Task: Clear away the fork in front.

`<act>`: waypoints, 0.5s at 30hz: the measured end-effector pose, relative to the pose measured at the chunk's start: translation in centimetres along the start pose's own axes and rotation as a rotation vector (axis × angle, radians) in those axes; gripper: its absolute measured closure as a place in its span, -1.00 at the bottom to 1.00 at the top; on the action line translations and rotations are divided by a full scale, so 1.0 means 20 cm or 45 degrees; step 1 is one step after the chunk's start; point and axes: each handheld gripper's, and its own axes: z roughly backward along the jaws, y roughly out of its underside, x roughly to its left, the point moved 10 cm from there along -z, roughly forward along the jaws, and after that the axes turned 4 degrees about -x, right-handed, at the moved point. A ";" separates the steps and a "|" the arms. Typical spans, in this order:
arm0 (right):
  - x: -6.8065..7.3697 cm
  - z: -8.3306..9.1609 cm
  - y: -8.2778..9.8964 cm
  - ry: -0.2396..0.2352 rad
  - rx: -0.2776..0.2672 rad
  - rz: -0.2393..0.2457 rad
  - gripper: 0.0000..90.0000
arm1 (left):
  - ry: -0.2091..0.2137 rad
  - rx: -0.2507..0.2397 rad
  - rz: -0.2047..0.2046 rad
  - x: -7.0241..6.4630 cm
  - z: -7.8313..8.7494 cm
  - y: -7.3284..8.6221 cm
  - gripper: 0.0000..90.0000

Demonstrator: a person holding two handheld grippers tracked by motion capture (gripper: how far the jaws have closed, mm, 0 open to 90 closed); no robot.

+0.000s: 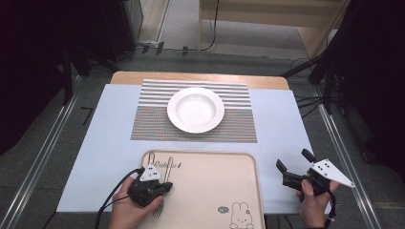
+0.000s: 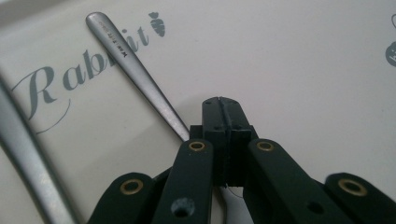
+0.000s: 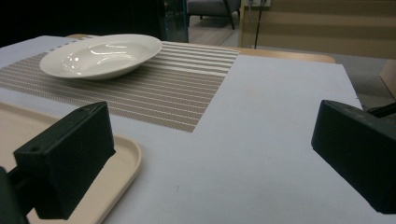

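Left tongs [image 2: 222, 105], pressed together, sit on a fork handle [image 2: 140, 74] on the near-left of the beige tray [image 1: 239, 181]; right tongs [image 1: 295, 167] hover spread beside the tray.

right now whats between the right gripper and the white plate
In the right gripper view, bare pale blue table cover and then the striped placemat lie between the right gripper and the white plate. Nothing else lies there.

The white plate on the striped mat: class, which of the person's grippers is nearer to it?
Right, though only slightly. The right gripper hovers open beside the tray, below and right of the white plate. The left gripper, shut, sits lower, over the tray's cutlery.
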 end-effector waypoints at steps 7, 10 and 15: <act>0.00 0.00 0.00 0.003 -0.002 -0.003 -1.00 | -0.038 0.000 0.010 0.06 0.02 0.00 0.98; 0.00 0.00 0.00 0.002 -0.001 -0.002 -1.00 | -0.034 -0.004 0.016 0.08 0.02 -0.02 0.98; 0.00 0.00 0.00 0.002 0.005 0.001 -1.00 | -0.021 -0.029 0.021 0.15 -0.02 -0.13 0.98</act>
